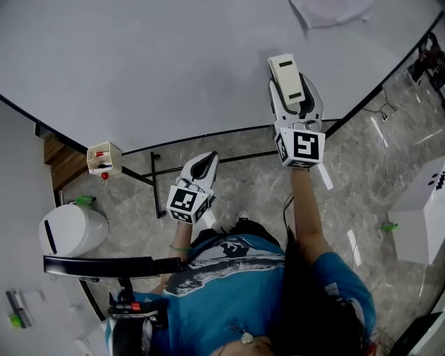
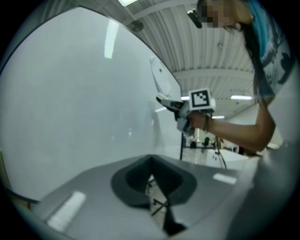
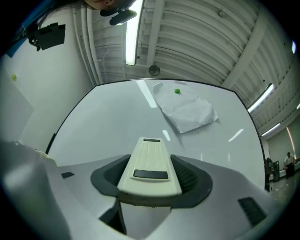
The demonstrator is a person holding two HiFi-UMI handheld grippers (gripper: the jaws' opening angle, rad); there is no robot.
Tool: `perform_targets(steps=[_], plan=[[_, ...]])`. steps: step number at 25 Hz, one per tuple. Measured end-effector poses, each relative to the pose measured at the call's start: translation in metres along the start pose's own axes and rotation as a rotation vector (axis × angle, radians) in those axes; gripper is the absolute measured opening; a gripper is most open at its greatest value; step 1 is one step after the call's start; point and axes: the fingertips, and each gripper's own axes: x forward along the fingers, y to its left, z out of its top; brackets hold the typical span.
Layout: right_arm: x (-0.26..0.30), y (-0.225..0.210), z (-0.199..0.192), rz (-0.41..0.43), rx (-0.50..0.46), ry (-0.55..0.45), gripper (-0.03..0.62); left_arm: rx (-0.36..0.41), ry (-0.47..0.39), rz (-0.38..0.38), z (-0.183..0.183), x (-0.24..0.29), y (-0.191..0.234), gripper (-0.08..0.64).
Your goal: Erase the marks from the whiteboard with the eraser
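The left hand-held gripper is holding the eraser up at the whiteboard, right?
Not quite. It is the right hand-held gripper that is holding the eraser up at the whiteboard. The right gripper view shows the eraser between its jaws.

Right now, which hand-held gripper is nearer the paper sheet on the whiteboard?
Right. The right hand-held gripper, holding the eraser, is over the whiteboard below the paper sheet; the left hand-held gripper is lower, off the board.

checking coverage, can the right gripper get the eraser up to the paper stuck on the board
Probably yes. The right gripper, shut on the eraser, faces bare whiteboard all the way up to the paper, with nothing between, though the arm looks fairly stretched.
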Motion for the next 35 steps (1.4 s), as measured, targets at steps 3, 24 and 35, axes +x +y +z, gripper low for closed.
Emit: perform_targets(steps=[3, 24, 35], plan=[[0.016, -0.041, 0.005, -0.063, -0.030, -0.047, 0.264, 0.005, -0.002, 0.016, 0.004, 0.017, -0.011, 0.003], [0.036, -0.070, -0.017, -0.128, -0.090, -0.172, 0.264, -0.019, 0.044, 0.145, -0.020, 0.048, -0.007, 0.003], [0.056, 0.071, -0.027, 0.093, -0.171, -0.174, 0.264, -0.010, 0.067, 0.196, -0.014, 0.008, 0.033, 0.003]])
